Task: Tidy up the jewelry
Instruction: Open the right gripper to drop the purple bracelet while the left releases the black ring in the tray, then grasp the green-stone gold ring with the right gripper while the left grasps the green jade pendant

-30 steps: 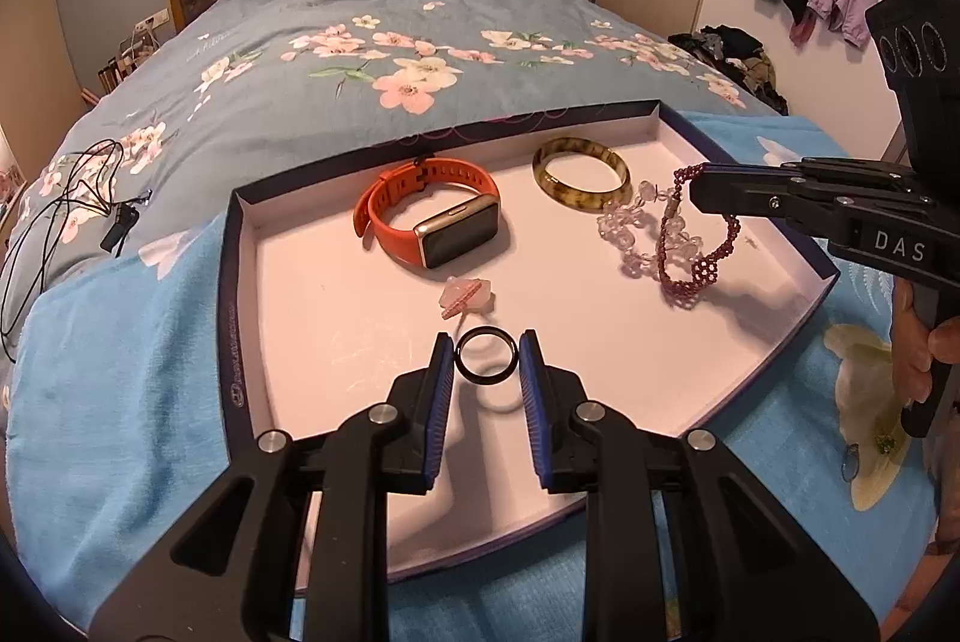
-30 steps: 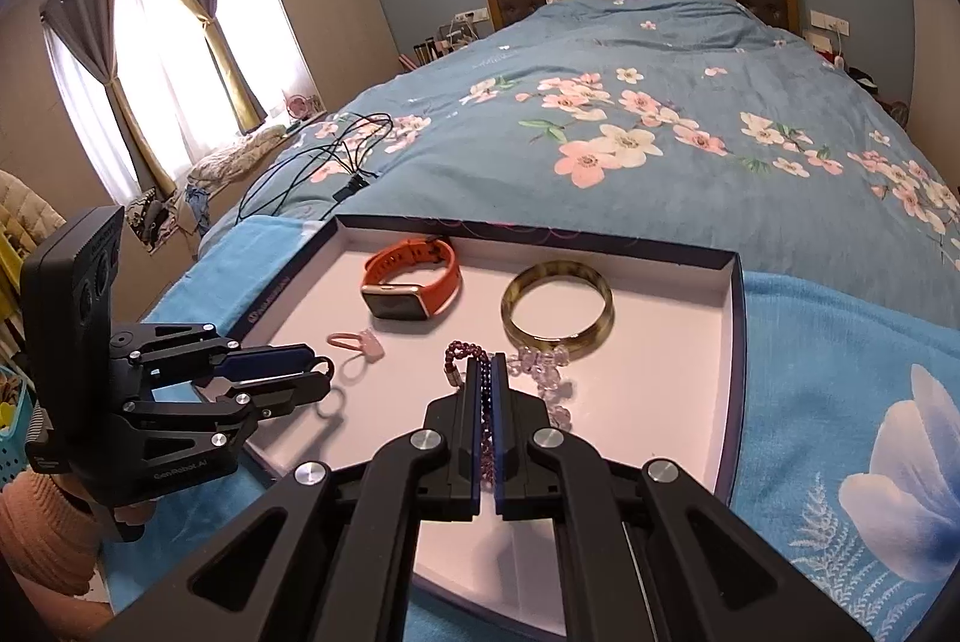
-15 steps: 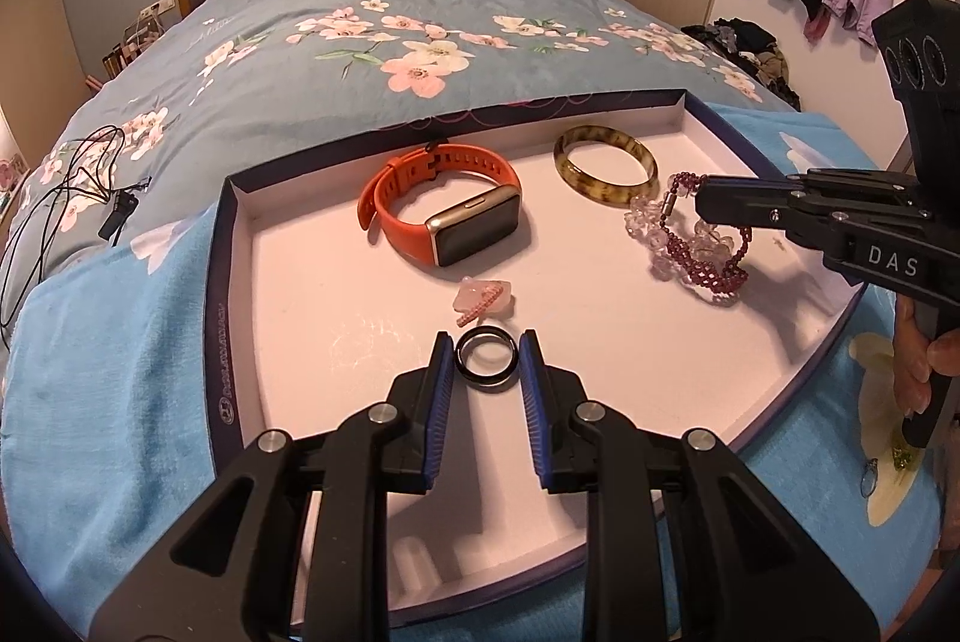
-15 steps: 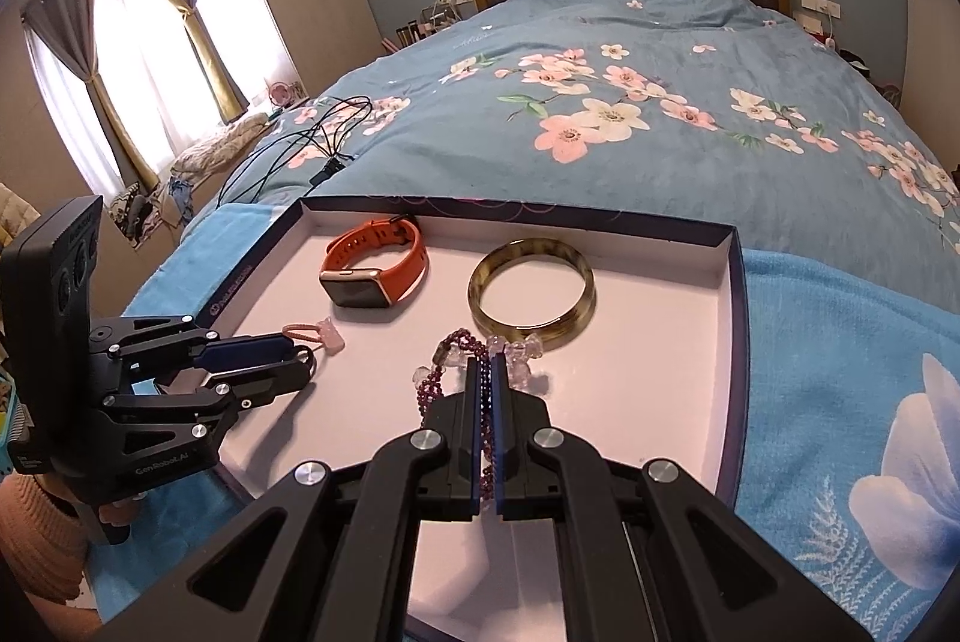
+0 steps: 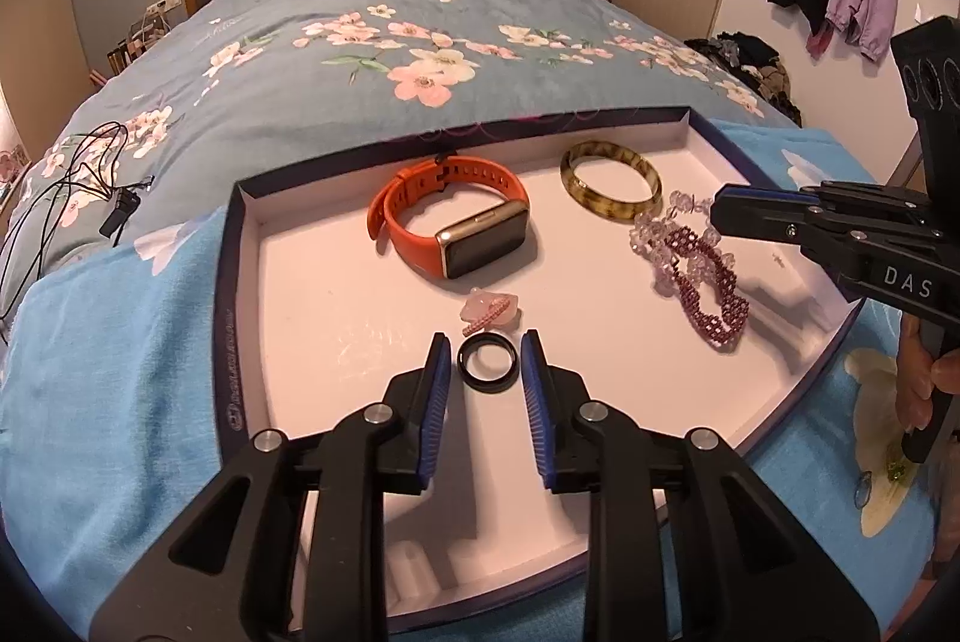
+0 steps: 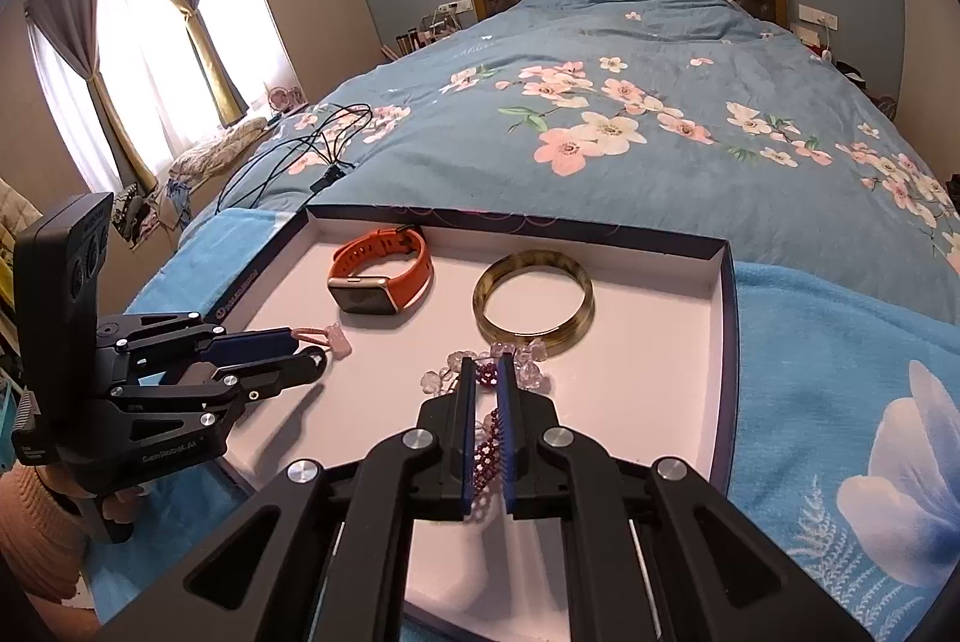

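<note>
Here the left gripper [image 5: 486,363] stands spread around a black ring [image 5: 487,369] near the tray's [image 5: 237,342] front edge; the right gripper's [image 6: 486,390] jaws are opening, the beaded bracelet [image 5: 708,294] still between them.

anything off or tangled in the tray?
Only one thing: the purple bead bracelet and the clear crystal bracelet lie heaped across each other near the bangle. Watch, pink clip and black ring lie apart, intact.
</note>
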Available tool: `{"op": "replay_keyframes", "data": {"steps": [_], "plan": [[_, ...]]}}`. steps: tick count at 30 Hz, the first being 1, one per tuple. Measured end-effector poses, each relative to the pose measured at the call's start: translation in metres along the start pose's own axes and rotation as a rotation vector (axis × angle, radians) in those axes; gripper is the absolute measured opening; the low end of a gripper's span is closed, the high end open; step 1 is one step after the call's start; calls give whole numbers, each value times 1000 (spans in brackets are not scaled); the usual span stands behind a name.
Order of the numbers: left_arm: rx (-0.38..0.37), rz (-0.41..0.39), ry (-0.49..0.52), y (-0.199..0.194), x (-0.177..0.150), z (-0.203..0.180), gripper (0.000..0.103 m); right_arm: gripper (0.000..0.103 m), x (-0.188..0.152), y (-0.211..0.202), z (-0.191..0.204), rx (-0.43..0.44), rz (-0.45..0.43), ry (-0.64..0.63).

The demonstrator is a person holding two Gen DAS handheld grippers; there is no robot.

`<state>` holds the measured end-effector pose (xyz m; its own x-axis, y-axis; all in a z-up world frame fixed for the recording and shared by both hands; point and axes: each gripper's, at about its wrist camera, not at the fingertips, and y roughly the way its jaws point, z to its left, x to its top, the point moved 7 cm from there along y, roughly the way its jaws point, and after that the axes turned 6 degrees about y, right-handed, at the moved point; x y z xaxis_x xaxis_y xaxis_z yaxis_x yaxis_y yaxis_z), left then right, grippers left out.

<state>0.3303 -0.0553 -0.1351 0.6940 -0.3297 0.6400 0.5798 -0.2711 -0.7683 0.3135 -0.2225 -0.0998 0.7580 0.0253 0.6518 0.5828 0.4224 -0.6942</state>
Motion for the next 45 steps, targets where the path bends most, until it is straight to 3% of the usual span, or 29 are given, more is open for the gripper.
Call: {"op": "replay_keyframes", "data": {"steps": [6, 10, 17, 33, 41, 45], "plan": [[26, -54, 0, -26, 4, 2, 34, 8, 1, -17, 5, 15, -31, -3], [43, -95, 12, -50, 1, 2, 36, 15, -1, -31, 11, 35, -50, -13], [19, -155, 41, -96, -21, -10, 38, 18, -18, -55, 28, 81, -52, -50], [-63, -69, 175, -113, -106, -56, 39, 21, -89, -72, 40, 125, 32, -24], [-76, -34, 207, -101, -108, -73, 39, 24, -102, -76, 41, 137, 33, 0], [-78, -14, 202, -92, -105, -75, 34, 25, -106, -79, 37, 128, 31, 13]]}}
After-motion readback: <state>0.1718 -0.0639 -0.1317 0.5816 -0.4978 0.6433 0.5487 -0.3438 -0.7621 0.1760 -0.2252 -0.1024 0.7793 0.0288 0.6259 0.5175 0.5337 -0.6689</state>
